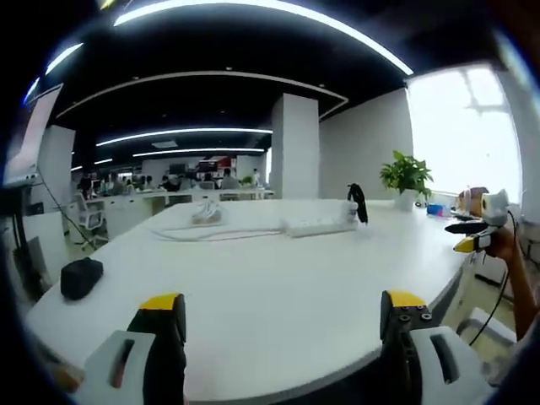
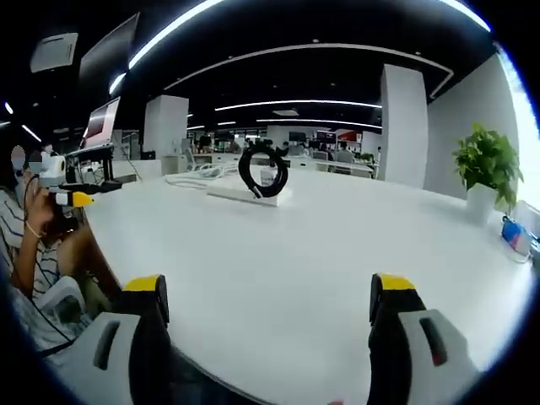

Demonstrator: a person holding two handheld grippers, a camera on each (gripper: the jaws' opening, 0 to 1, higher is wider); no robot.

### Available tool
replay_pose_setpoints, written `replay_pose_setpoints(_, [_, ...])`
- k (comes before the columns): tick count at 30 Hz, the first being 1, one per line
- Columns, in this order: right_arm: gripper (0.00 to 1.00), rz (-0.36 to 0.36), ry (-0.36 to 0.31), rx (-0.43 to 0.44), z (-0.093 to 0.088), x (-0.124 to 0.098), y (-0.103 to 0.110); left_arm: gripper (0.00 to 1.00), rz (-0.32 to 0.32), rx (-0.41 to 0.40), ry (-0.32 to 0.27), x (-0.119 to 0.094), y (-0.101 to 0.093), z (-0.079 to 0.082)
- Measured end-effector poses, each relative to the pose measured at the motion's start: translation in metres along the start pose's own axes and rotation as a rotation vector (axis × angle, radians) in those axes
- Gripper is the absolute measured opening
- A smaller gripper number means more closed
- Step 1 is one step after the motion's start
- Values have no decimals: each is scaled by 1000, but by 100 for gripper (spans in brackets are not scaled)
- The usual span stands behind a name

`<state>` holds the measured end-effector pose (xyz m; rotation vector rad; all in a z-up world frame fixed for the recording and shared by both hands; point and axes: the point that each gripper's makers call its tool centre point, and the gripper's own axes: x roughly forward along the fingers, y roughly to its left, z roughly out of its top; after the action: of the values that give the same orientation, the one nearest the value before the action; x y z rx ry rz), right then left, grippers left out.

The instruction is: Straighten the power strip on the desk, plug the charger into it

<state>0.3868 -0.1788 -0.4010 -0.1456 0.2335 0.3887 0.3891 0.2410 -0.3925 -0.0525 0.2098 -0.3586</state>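
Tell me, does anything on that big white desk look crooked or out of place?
Slightly. The white power strip lies far across the desk, at a slant to its near edge rather than square, its cable trailing loosely. A black coiled cord, likely the charger's, rests on it, unplugged. Both grippers are open and empty.

1. Large white round-edged desk in an open-plan office
2. Dark ceiling with long curved white light strips
3. Square white pillar behind the desk
4. Bright window beside a green potted plant
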Motion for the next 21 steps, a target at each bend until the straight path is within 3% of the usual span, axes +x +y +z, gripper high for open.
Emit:
replay_pose_setpoints(4, [99, 2, -24, -5, 7, -8, 2, 98, 32, 1, -13, -6, -2, 4])
replay_pose_setpoints(11, [99, 21, -30, -34, 3, -24, 16, 97, 58, -11, -41, -25, -5, -2])
replay_pose_setpoints(15, [99, 26, -40, -38, 0, -34, 24, 97, 65, -2, -23, -36, -9, -10])
replay_pose_setpoints(21, [99, 35, -49, -30, 13, -24, 22, 97, 62, 6, -34, -36, -12, -7])
